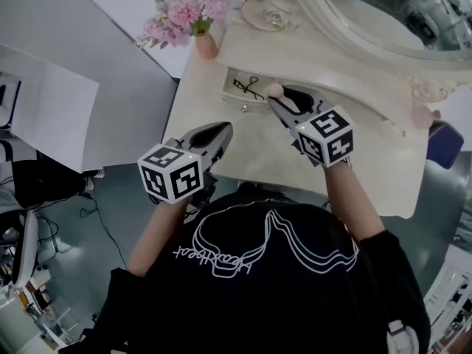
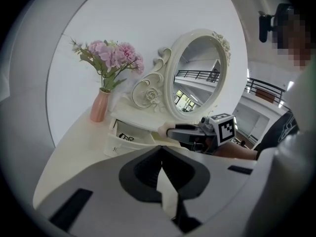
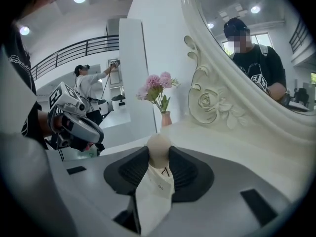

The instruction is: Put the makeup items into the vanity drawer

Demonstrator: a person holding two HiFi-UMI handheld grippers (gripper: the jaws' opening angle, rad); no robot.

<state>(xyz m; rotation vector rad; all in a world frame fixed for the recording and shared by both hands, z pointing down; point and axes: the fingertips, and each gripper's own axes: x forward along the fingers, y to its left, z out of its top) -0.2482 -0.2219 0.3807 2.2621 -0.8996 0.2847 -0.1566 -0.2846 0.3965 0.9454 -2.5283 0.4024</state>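
Note:
The small vanity drawer point(image 1: 230, 94) stands pulled out on the cream vanity top point(image 1: 243, 150). Inside it lies a black eyelash curler point(image 1: 249, 87). My right gripper point(image 1: 284, 98) is shut on a beige egg-shaped makeup sponge point(image 1: 274, 90) and holds it at the drawer's right end. In the right gripper view the sponge point(image 3: 159, 147) sticks up between the pads. My left gripper point(image 1: 217, 133) is shut and holds nothing. It hovers over the vanity's front left part, short of the drawer point(image 2: 129, 137). The left gripper view shows my right gripper point(image 2: 170, 131) beside the drawer.
A pink vase of pink flowers point(image 1: 206, 46) stands at the back left of the vanity. The oval mirror point(image 1: 383, 13) with its carved frame rises behind the drawer. A pink item point(image 1: 422, 115) and a blue object point(image 1: 445, 144) sit at the right edge.

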